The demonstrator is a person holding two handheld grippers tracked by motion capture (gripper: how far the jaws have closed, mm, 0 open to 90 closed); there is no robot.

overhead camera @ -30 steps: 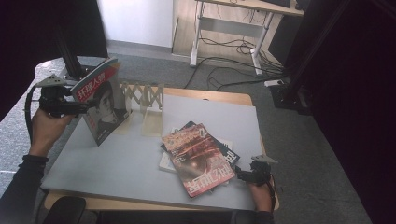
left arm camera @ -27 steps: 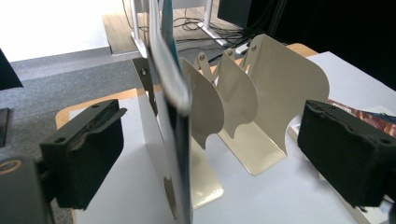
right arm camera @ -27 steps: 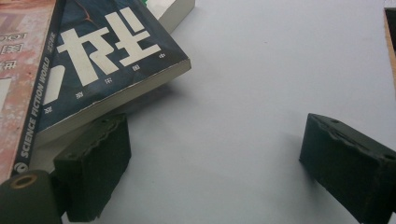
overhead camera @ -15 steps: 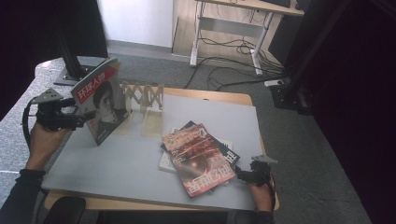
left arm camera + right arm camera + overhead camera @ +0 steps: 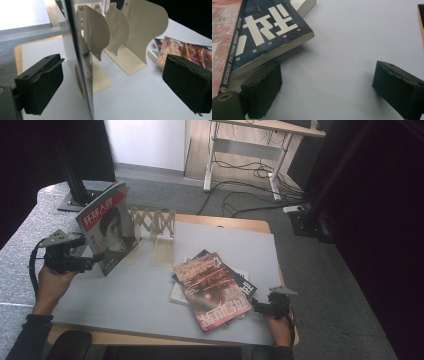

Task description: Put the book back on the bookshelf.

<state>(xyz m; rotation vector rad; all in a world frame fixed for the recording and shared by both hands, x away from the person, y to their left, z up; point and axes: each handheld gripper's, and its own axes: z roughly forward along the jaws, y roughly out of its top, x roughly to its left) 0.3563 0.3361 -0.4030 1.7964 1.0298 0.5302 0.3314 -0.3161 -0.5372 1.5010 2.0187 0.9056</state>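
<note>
A magazine with a portrait cover (image 5: 107,234) stands upright on the grey table (image 5: 125,295), leaning toward a cream bookend rack (image 5: 152,222). My left gripper (image 5: 90,262) is at its lower left edge. In the left gripper view the jaws of the left gripper (image 5: 113,87) stand wide apart, with the magazine's thin edge (image 5: 80,62) between them and untouched. A fanned stack of magazines (image 5: 210,287) lies at centre right. My right gripper (image 5: 257,307) is open at the stack's near right corner. In the right gripper view one pad (image 5: 262,90) of the right gripper (image 5: 329,87) sits beside the dark science fiction magazine (image 5: 262,32).
Several cream bookend plates (image 5: 140,32) stand just behind the upright magazine. The wooden table edge (image 5: 250,224) frames the grey mat. A desk with cables (image 5: 250,190) and black stands (image 5: 75,185) are on the carpet beyond.
My left hand and gripper have dropped lower and nearer, along the magazine's left edge. The magazine stays upright against the rack. The right gripper has barely moved.
</note>
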